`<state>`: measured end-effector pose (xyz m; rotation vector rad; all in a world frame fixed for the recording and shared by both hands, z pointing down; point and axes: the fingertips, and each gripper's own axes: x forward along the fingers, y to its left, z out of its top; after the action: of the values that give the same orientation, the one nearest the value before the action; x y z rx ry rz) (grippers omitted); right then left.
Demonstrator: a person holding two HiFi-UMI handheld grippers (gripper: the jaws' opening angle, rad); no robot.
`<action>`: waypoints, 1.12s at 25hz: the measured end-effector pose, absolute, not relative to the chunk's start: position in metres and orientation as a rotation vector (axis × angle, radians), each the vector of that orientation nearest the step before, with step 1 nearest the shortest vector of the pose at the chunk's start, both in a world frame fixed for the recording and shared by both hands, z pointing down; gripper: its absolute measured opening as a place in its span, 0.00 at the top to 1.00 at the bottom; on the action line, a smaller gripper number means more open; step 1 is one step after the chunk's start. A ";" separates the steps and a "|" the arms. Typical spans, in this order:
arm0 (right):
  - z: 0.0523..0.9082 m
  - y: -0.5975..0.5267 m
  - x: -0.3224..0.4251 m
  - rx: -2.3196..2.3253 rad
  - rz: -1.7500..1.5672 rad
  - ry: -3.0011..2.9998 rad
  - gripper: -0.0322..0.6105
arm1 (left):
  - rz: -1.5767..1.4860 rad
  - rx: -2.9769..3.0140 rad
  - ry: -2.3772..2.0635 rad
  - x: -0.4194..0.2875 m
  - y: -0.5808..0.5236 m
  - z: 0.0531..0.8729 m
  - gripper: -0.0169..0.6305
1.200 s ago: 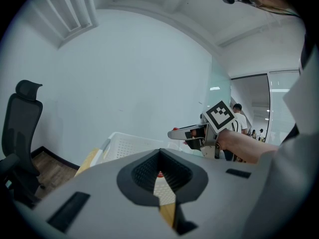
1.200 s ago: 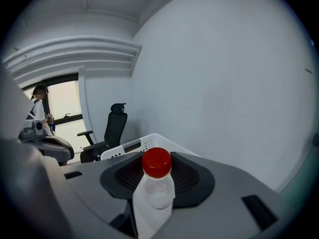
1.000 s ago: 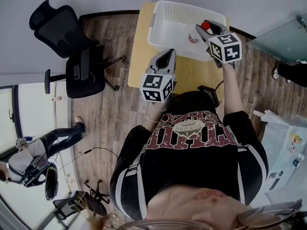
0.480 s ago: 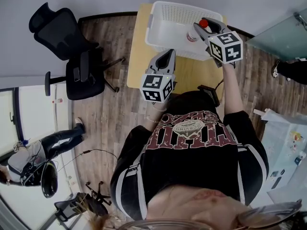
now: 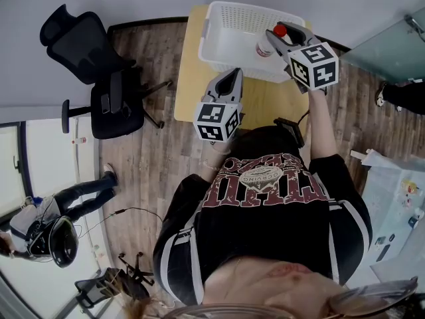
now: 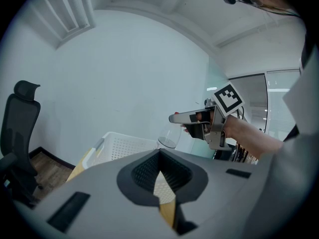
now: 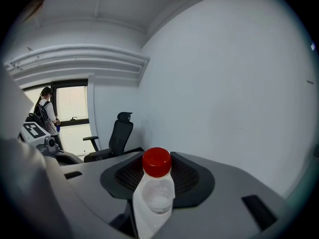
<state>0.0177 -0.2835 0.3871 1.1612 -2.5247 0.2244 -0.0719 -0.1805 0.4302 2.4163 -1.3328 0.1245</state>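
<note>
Wood floor [image 5: 146, 165] all round, with a light wooden table [image 5: 189, 78] pushed against the far wall. A black office chair [image 5: 99, 58] stood off the table's left edge, well apart from it. A bystander [image 5: 50, 228] was on the floor far to the left, nowhere near the work. A white perforated basket [image 5: 211, 32] sat at the table's far edge and took up most of its width, with a bare strip of tabletop along the left edge and the near edge. The right gripper [image 5: 281, 33] was held up over the basket's right end, near its far right corner, marker cube towards the person. Its jaws were clamped on a clear bottle [image 5: 263, 47] – the right gripper view showed the bottle upright between the jaws, gripped on the body below the neck, with the red cap [image 7: 157, 162] sticking out above them. The left gripper view showed the bottle's base hanging in the air above the basket rim, touching neither basket nor table. I couldn't tell what, if anything, was in the bottle. The left gripper [image 5: 232, 78] hung above the table's near edge, just short of the basket's near wall and pointing at it. Its jaws were drawn almost together – only a thin wedge of gap, nothing in it, with table and basket showing through. The two grippers were apart, not touching.
</note>
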 end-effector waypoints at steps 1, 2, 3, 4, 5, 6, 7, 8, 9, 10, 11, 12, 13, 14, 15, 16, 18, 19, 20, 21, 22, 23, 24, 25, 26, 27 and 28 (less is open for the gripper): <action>0.385 -0.282 0.017 1.160 0.221 -2.527 0.68 | 0.124 2.417 -1.332 -0.071 -0.180 0.430 0.90; 0.384 -0.281 0.017 1.159 0.217 -2.530 0.68 | 0.123 2.418 -1.332 -0.071 -0.179 0.429 0.90; 0.382 -0.280 0.017 1.157 0.213 -2.532 0.68 | 0.122 2.418 -1.333 -0.070 -0.178 0.429 0.90; 0.380 -0.278 0.017 1.154 0.208 -2.535 0.68 | 0.121 2.418 -1.334 -0.069 -0.177 0.429 0.90; 0.379 -0.276 0.017 1.151 0.204 -2.539 0.68 | 0.121 2.419 -1.334 -0.069 -0.176 0.429 0.90; 0.377 -0.275 0.017 1.148 0.200 -2.542 0.68 | 0.121 2.419 -1.334 -0.068 -0.175 0.429 0.90; 0.376 -0.273 0.017 1.144 0.195 -2.546 0.68 | 0.120 2.420 -1.334 -0.067 -0.175 0.429 0.90; 0.374 -0.271 0.016 1.140 0.190 -2.549 0.68 | 0.120 2.420 -1.334 -0.067 -0.174 0.429 0.90; 0.372 -0.270 0.015 1.135 0.184 -2.552 0.68 | 0.120 2.420 -1.333 -0.067 -0.174 0.429 0.90; 0.370 -0.269 0.015 1.131 0.177 -2.555 0.68 | 0.120 2.420 -1.332 -0.066 -0.174 0.429 0.90; 0.368 -0.268 0.014 1.126 0.171 -2.558 0.68 | 0.119 2.420 -1.330 -0.065 -0.173 0.429 0.90; 0.366 -0.267 0.014 1.122 0.165 -2.561 0.68 | 0.119 2.421 -1.328 -0.064 -0.173 0.429 0.90; 0.364 -0.265 0.015 1.119 0.161 -2.564 0.68 | 0.119 2.422 -1.325 -0.062 -0.172 0.429 0.90; 0.363 -0.263 0.016 1.117 0.157 -2.567 0.68 | 0.119 2.423 -1.323 -0.060 -0.171 0.430 0.90; 0.362 -0.262 0.017 1.115 0.154 -2.570 0.68 | 0.120 2.425 -1.321 -0.058 -0.170 0.430 0.90; 0.361 -0.260 0.017 1.112 0.152 -2.573 0.68 | 0.121 2.426 -1.320 -0.056 -0.170 0.430 0.90; 0.359 -0.257 0.017 1.107 0.147 -2.577 0.68 | 0.123 2.427 -1.318 -0.055 -0.169 0.430 0.90; 0.358 -0.256 0.017 1.105 0.144 -2.578 0.68 | 0.124 2.427 -1.317 -0.054 -0.168 0.431 0.90; 0.358 -0.255 0.018 1.103 0.141 -2.580 0.68 | 0.125 2.428 -1.316 -0.054 -0.167 0.431 0.90; 0.356 -0.253 0.018 1.101 0.138 -2.583 0.68 | 0.127 2.428 -1.314 -0.053 -0.166 0.432 0.90; 0.355 -0.251 0.019 1.098 0.135 -2.586 0.68 | 0.128 2.428 -1.314 -0.051 -0.166 0.432 0.90; 0.354 -0.249 0.019 1.096 0.132 -2.589 0.68 | 0.128 2.428 -1.313 -0.050 -0.165 0.432 0.90; 0.352 -0.247 0.020 1.093 0.127 -2.592 0.68 | 0.128 2.428 -1.312 -0.049 -0.164 0.432 0.90; 0.350 -0.246 0.020 1.091 0.122 -2.595 0.68 | 0.127 2.429 -1.312 -0.048 -0.163 0.432 0.90; 0.348 -0.244 0.020 1.090 0.118 -2.598 0.68 | 0.126 2.430 -1.310 -0.047 -0.163 0.431 0.90; 0.346 -0.243 0.020 1.089 0.113 -2.601 0.68 | 0.125 2.431 -1.308 -0.046 -0.162 0.431 0.90; 0.344 -0.241 0.020 1.088 0.109 -2.604 0.68 | 0.124 2.431 -1.306 -0.045 -0.162 0.431 0.90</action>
<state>0.0198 -0.2415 0.3437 1.0879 -2.6040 0.1093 -0.0448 -0.1617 0.4309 2.4314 -1.3063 0.1244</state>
